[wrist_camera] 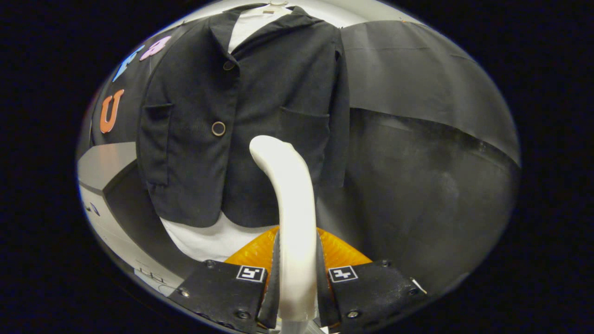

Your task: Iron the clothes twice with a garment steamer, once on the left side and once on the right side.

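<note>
Garment steamer [291, 218], upright, head curving toward jacket [246, 116], clamped by gripper [297, 283].

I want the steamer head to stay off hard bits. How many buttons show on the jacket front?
2. The upper button sits just below the collar; the lower button sits mid-front, left of the steamer held in the shut jaws of the gripper. Others may be hidden.

Tongs [297, 278] closed down tight, both fingers [274, 283] pressing on the steamer handle [290, 208], one on each flank. Handle sits squarely between them, rising straight up out of the grip and curving forward at its top. Finger bases level with each other, symmetric about the handle, pointing straight ahead. No tilt or roll visible in the tongs' pose.
</note>
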The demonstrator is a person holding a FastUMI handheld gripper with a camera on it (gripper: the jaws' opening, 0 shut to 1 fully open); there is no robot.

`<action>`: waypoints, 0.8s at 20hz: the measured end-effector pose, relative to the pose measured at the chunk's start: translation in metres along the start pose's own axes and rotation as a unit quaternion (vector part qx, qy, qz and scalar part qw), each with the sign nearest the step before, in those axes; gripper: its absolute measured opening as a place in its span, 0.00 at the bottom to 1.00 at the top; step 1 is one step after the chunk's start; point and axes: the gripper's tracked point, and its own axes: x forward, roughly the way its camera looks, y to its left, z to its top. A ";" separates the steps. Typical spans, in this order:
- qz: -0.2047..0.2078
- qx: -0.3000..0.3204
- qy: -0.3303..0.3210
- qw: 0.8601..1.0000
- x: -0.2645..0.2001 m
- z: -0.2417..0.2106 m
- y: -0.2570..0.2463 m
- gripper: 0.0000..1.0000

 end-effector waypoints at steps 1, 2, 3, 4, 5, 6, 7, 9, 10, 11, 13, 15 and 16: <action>0.000 -0.002 0.004 1.000 0.000 -0.005 0.000 0.37; -0.001 -0.004 0.007 1.000 0.000 -0.009 0.000 0.37; -0.003 -0.007 0.009 1.000 0.001 -0.013 0.000 0.37; -0.005 -0.010 0.012 1.000 0.002 -0.016 0.001 0.37; -0.005 -0.012 0.016 1.000 0.005 -0.020 0.002 0.37; -0.006 -0.014 0.021 1.000 0.006 -0.025 0.003 0.37; -0.006 -0.016 0.027 0.999 0.007 -0.031 0.004 0.37; -0.004 -0.020 0.039 0.999 0.007 -0.042 0.007 0.37; -0.004 -0.023 0.045 0.999 0.007 -0.049 0.008 0.37; -0.005 -0.025 0.049 0.998 0.006 -0.055 0.009 0.37; -0.004 -0.030 0.061 0.998 0.007 -0.065 0.012 0.37; -0.001 -0.034 0.077 0.996 0.005 -0.078 0.017 0.37; -0.001 -0.037 0.081 0.996 0.007 -0.080 0.017 0.37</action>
